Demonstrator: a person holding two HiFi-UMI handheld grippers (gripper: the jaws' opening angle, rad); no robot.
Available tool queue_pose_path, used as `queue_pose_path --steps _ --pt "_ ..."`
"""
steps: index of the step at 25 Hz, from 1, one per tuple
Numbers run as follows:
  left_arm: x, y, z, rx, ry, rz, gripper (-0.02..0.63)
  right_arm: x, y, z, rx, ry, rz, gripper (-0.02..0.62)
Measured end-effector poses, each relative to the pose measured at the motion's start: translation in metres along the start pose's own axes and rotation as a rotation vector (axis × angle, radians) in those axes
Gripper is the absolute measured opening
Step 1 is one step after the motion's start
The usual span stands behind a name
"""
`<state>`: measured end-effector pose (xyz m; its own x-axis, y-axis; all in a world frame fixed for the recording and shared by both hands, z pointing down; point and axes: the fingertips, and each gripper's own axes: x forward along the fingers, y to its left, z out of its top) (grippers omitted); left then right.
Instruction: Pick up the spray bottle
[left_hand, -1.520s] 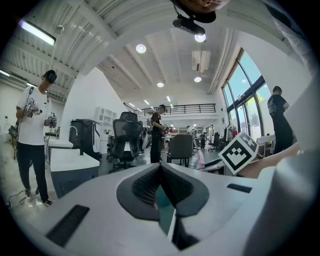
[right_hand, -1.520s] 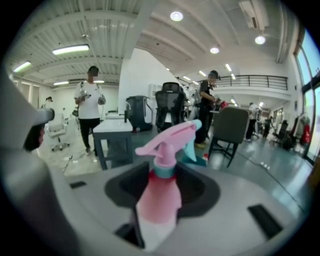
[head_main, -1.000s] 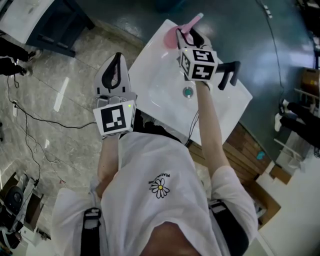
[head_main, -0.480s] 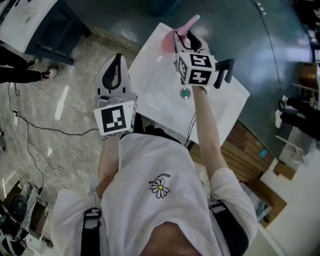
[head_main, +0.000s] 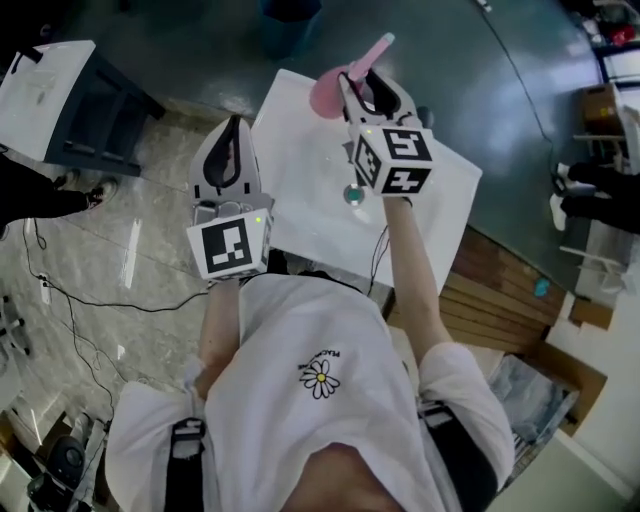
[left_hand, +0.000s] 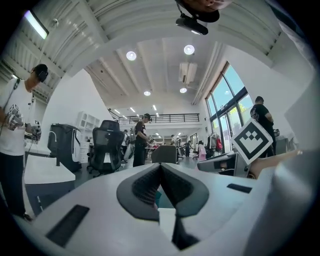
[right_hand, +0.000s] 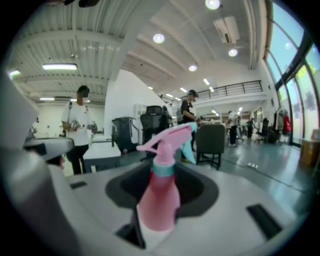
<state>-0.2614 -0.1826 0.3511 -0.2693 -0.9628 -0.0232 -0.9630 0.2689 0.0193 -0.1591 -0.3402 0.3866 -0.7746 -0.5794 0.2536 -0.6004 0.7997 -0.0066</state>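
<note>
The pink spray bottle (head_main: 328, 95) with a teal collar and pink trigger head hangs above the far edge of the white table (head_main: 300, 215). My right gripper (head_main: 368, 82) is shut on it. In the right gripper view the spray bottle (right_hand: 159, 200) stands upright between the dark pads, its nozzle pointing right. My left gripper (head_main: 235, 122) hovers off the table's left edge, over the floor. Its jaws meet at the tip with nothing between them, as the left gripper view also shows for the left gripper (left_hand: 161, 167).
A small round teal-centred object (head_main: 352, 193) lies on the table below my right gripper. A blue bin (head_main: 290, 15) stands beyond the table. A dark cabinet with a white top (head_main: 55, 95) is at the far left, wooden slats (head_main: 495, 295) at the right. People stand around the hall.
The right gripper has risen with the spray bottle, which now hangs higher over the table's far edge. The left gripper has also come up a little, still shut and empty.
</note>
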Motion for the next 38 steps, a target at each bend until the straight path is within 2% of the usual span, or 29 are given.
queue_pose_path --steps 6,14,21,28,38 --pt "0.011 -0.037 0.034 0.005 -0.057 -0.087 0.02 -0.058 -0.02 0.041 0.004 -0.116 -0.08 0.176" --pt "0.021 -0.087 0.053 0.028 -0.094 -0.204 0.02 -0.136 -0.041 0.078 0.013 -0.247 -0.177 0.175" --pt "0.02 -0.131 0.086 0.001 -0.151 -0.295 0.02 -0.194 -0.056 0.092 -0.023 -0.321 -0.287 0.173" --pt "0.009 -0.17 0.11 0.047 -0.217 -0.377 0.02 -0.251 -0.067 0.096 0.007 -0.392 -0.374 0.173" --pt "0.001 -0.194 0.12 0.056 -0.254 -0.419 0.02 -0.304 -0.074 0.083 0.026 -0.427 -0.474 0.17"
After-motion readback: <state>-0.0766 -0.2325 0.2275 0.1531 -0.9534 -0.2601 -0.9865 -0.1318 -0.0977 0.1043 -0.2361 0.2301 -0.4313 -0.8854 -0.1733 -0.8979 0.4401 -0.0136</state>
